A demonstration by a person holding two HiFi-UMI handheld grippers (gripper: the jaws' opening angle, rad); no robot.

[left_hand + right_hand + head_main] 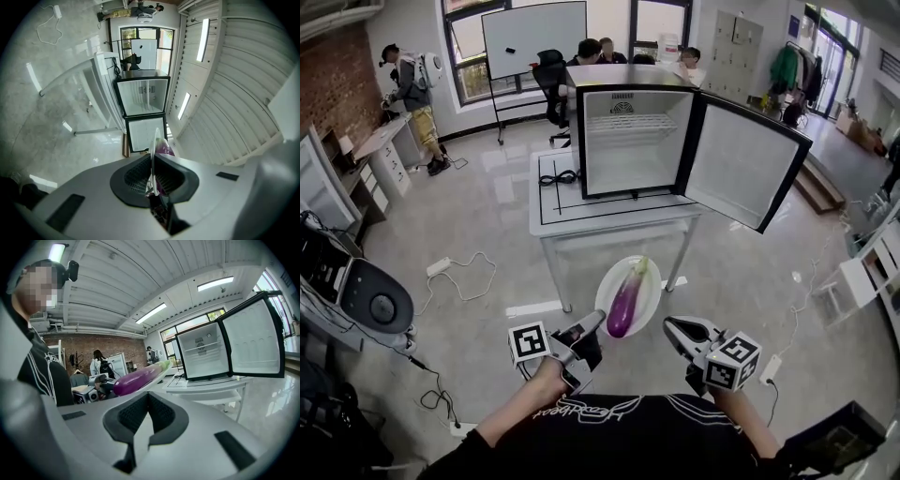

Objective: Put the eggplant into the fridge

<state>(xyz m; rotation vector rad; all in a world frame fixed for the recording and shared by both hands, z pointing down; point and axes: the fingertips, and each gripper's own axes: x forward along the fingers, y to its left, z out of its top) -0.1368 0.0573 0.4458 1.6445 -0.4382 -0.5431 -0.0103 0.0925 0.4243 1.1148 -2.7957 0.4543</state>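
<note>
The plate (154, 140), edge-on, and the jaws hide most of the eggplant (166, 147).

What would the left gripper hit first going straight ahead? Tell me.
The plate the left gripper clamps, eggplant on it; beyond, probably the fridge's open door, though depth is unclear.

**Both grippers held out at waist height, side by side — one clamped, one closed on nothing**

The left gripper (596, 322) (153, 158) is rolled onto its side, its jaws pinched on the near rim of a white plate (603, 284) (155, 138), which runs edge-on between the pads. The right gripper (669, 326) (146, 394) sits upright just beside that rim, jaws together with nothing between them — contact with the plate cannot be made out. Both bare forearms, the left forearm (521, 405) and the right forearm (742, 414), reach forward from the torso, marker cubes facing up.
</note>
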